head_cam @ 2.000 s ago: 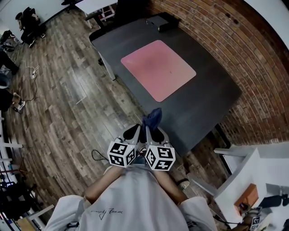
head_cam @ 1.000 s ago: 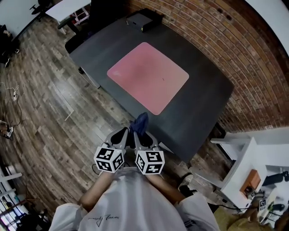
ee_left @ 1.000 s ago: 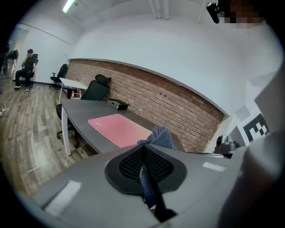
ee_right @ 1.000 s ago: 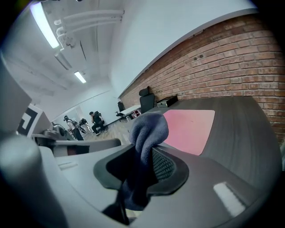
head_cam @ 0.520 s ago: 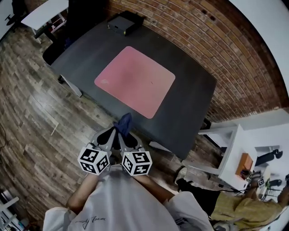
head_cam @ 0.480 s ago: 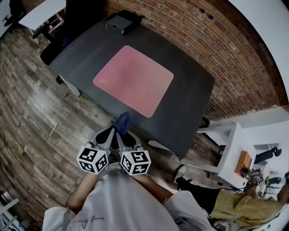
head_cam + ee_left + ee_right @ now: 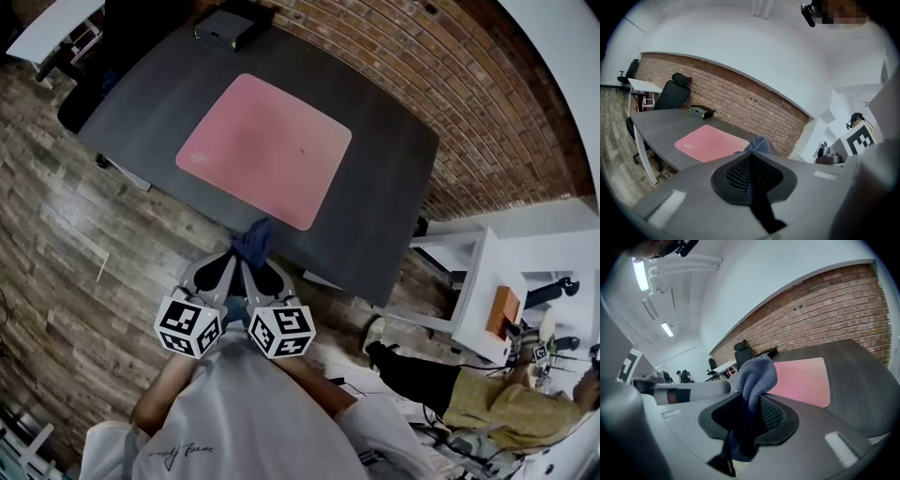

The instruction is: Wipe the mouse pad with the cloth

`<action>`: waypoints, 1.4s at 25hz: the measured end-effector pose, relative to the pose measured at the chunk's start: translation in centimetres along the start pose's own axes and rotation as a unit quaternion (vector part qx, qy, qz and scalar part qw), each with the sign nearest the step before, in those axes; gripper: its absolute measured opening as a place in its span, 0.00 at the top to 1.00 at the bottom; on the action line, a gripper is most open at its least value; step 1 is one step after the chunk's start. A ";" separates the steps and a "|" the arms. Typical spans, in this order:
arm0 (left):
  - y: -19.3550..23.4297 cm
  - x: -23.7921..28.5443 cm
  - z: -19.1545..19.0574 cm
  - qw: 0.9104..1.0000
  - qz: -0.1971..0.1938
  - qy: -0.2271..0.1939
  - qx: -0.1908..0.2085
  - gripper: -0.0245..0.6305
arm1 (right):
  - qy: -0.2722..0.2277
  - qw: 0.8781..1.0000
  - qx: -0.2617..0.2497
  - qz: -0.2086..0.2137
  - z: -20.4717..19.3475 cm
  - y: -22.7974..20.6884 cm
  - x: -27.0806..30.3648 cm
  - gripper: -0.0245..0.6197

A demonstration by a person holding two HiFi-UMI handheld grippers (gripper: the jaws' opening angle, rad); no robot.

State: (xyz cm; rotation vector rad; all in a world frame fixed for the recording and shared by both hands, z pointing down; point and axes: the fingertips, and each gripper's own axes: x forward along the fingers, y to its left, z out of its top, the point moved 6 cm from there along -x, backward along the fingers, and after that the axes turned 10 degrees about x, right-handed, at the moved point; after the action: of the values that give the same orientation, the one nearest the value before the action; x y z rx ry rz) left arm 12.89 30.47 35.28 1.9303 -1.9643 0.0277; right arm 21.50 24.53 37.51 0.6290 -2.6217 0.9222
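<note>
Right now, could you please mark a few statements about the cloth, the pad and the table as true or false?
1. The cloth lies on the mouse pad. False: it is held up by the table's near edge, off the pad.
2. The mouse pad is pink and lies on a dark table. True.
3. The right gripper is open and empty. False: it is shut on the cloth.
4. A black box sits on the table beyond the pad. True.

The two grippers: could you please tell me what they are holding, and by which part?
The left gripper and the right gripper both pinch the blue cloth, bunched, a fold protruding beyond their tips.
</note>
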 end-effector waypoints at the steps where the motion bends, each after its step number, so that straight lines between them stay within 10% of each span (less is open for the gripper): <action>1: 0.3 0.5 0.1 1.000 -0.006 0.004 0.000 0.94 | 0.002 1.000 0.005 -0.005 0.1 -0.3 0.5 0.80; 17: 6.9 12.9 5.9 0.995 -0.074 0.056 0.036 0.93 | -0.060 0.993 0.083 -0.062 9.4 -6.9 10.6 0.80; 35: 9.7 18.3 7.3 0.987 -0.112 0.108 0.052 0.93 | -0.028 0.977 0.129 -0.166 8.1 -12.8 11.4 0.81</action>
State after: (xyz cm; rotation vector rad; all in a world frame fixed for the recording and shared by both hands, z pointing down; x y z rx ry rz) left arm 1.97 11.45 36.17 2.1063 -1.6285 0.2705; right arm 16.98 6.83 42.68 1.1322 -2.3553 1.1533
